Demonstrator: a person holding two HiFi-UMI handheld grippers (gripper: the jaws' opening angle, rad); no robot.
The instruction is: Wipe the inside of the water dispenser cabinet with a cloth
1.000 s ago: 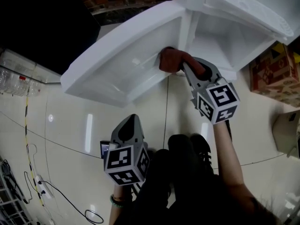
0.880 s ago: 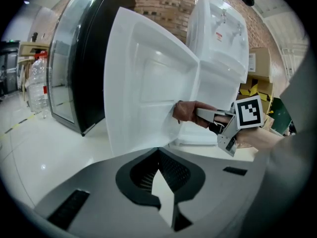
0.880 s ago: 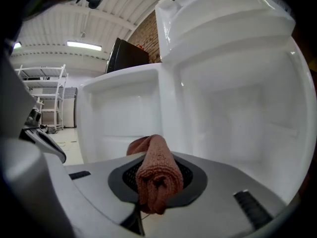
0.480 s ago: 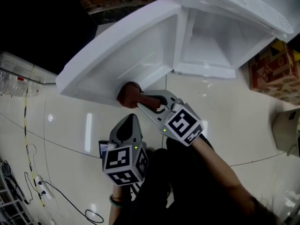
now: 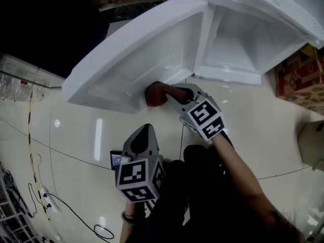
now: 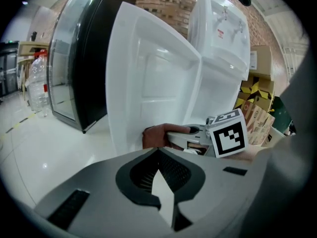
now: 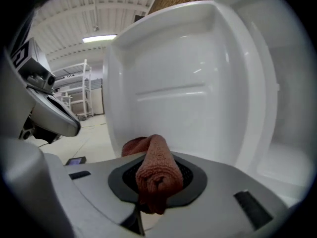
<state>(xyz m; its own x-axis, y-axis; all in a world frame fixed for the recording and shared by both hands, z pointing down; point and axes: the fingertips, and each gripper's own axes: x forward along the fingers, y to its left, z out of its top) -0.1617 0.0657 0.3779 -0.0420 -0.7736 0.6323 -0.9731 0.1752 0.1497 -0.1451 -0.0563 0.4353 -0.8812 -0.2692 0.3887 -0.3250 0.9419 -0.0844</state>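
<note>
The white cabinet door stands swung open, its inner face towards me; the open cabinet is to its right. My right gripper is shut on a rust-brown cloth that presses against the door's lower inner edge. From the right gripper view the rolled cloth sticks out between the jaws in front of the door panel. My left gripper hangs lower, away from the door, shut with nothing in it; its own view shows the cloth and the door.
A cardboard box stands on the glossy floor at the right. Cables and a power strip lie at the lower left. A dark glass-fronted cabinet and bottles stand left of the door. A small phone-like device lies on the floor.
The right gripper carried the cloth from the door's hinge side down to its lower edge, then slid slightly right along that edge. The left gripper stayed almost still.
</note>
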